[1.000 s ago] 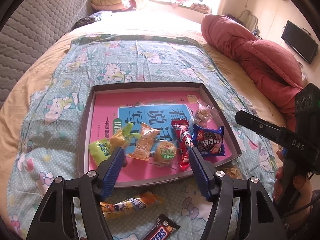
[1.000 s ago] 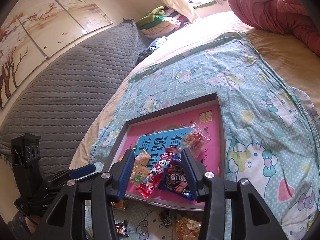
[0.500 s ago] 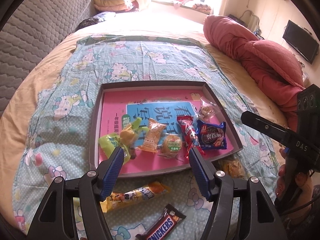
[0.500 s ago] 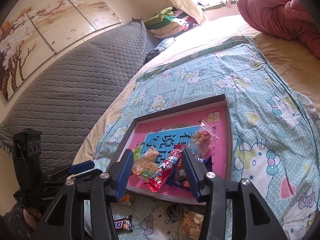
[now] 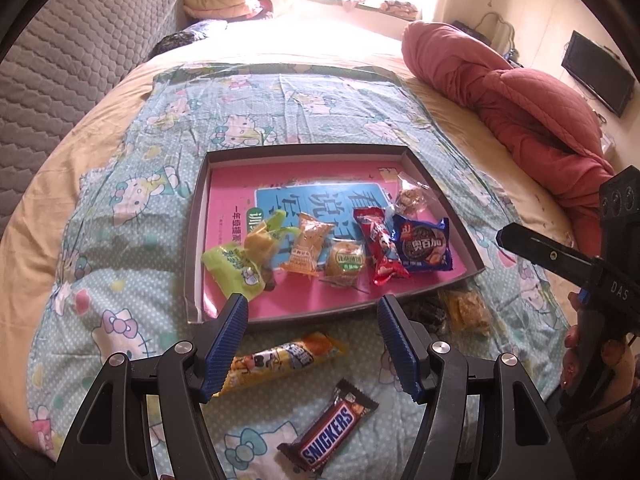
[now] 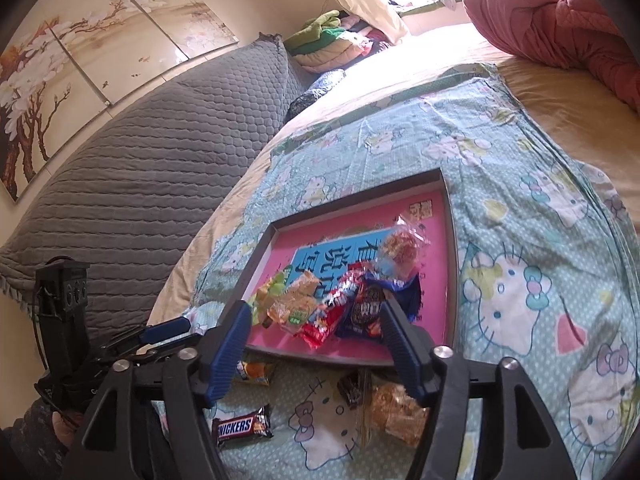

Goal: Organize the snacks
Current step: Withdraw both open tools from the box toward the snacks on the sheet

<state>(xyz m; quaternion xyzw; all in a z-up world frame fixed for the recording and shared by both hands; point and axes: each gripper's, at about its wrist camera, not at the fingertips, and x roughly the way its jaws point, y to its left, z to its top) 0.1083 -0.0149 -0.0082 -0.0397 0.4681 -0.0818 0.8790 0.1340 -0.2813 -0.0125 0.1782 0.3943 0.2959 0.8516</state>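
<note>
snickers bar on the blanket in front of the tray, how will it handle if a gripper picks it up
The brown-wrapped Snickers bar looks full and flat-sided, so it will probably stay stiff and not roll. Its glossy wrapper may slip between the pads. It lies on the soft cartoon-print blanket, which will likely sink under a downward press.

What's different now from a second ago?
The right gripper has just been opening; its fingers stand wider, nothing between them. Both grippers drew back from the tray, so the Snickers bar shows fully. The left gripper stays open, and the snacks in the tray kept their places.
</note>
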